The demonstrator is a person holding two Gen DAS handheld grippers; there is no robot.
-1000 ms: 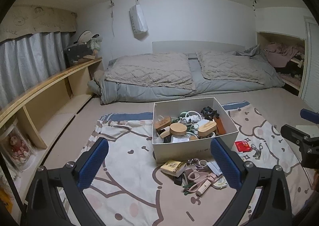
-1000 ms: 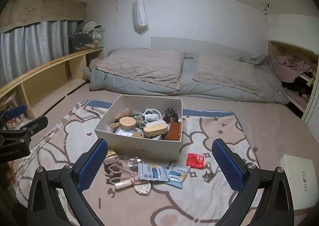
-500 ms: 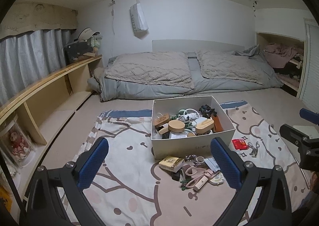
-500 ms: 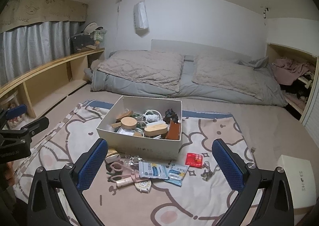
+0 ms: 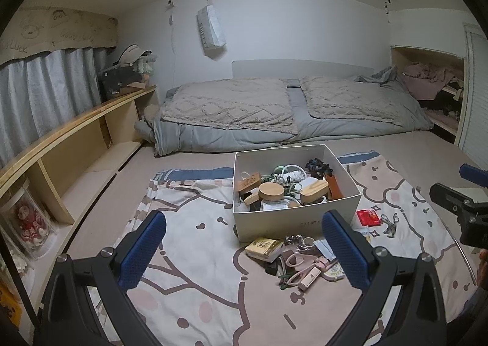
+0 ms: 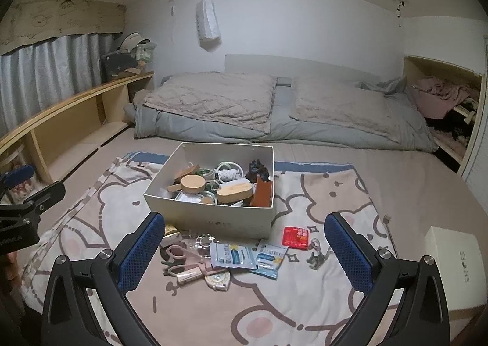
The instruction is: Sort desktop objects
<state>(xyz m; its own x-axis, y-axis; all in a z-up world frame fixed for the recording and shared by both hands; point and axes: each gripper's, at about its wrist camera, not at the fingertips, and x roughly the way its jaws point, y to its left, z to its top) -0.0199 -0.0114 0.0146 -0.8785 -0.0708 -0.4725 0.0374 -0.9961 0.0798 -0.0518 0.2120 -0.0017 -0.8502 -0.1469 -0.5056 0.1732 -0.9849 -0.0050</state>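
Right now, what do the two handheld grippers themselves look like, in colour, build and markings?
They match. The left gripper and the right gripper each have two black, ribbed, forked arms with silver bolt heads. Each finger ends in a blue, dimpled, slab-shaped pad. The left one's body shows faint white lettering from the right wrist view, unreadable. No cables show.

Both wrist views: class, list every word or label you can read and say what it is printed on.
"LUCK": valance above the curtain.
"GOOD": same valance, faint.
Box front: faint lettering, too blurred to read.
Lid: sideways print, unreadable.
Red packet, blue sachets, hanging bag: print too small.
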